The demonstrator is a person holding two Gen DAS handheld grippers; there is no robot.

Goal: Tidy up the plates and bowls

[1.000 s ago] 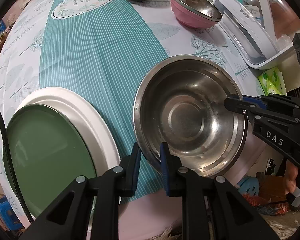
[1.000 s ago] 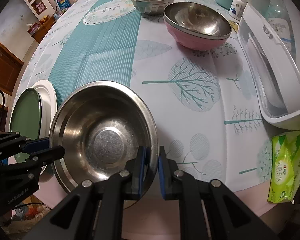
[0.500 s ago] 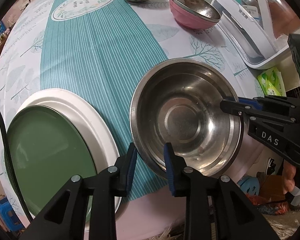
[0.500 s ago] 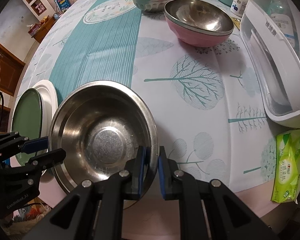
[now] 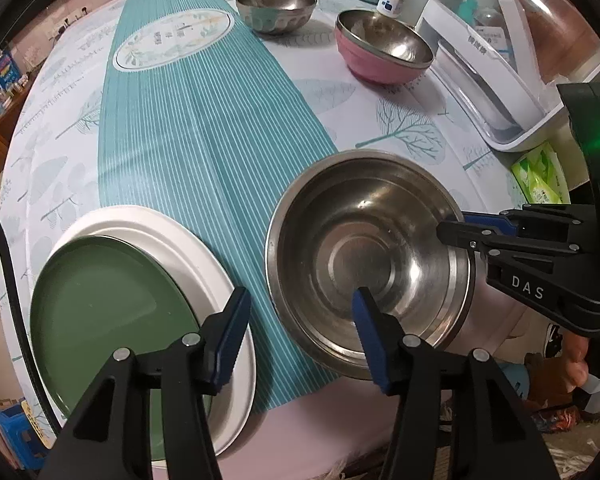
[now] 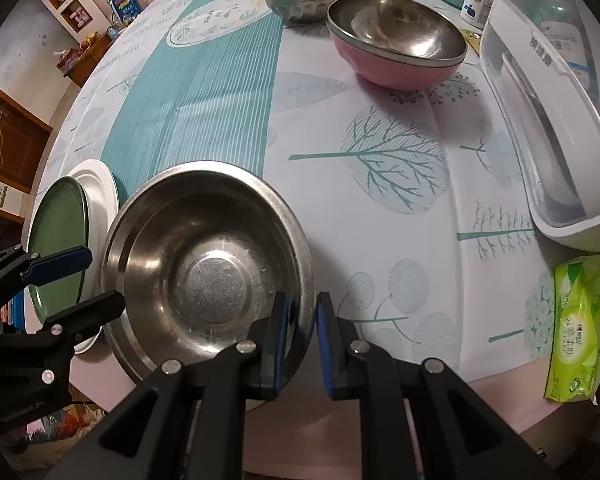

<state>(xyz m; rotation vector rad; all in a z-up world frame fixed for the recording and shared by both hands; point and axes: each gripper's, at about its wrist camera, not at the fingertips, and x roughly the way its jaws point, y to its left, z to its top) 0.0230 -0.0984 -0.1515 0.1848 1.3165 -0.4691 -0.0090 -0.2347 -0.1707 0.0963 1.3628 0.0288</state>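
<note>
the steel bowl is sitting at the near edge of the table. the right gripper is pinching its rim; the left gripper has just been opening, its jaws wide around the rim without pressing.

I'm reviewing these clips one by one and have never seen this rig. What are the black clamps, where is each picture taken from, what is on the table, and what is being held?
No robot here: a person holds a two-finger gripper in each hand, each with a fisheye camera looking along its fingers. One picture is from the left gripper, the other from the right gripper; each also shows the other gripper at its edge.

On the table lie a big steel bowl near the edge, a green plate on a white plate, a small steel bowl, a pink bowl, a white bin and a green packet.

The right gripper pinches the big bowl's rim. The left gripper's jaws have just been opening; they straddle the rim without pressing.
</note>
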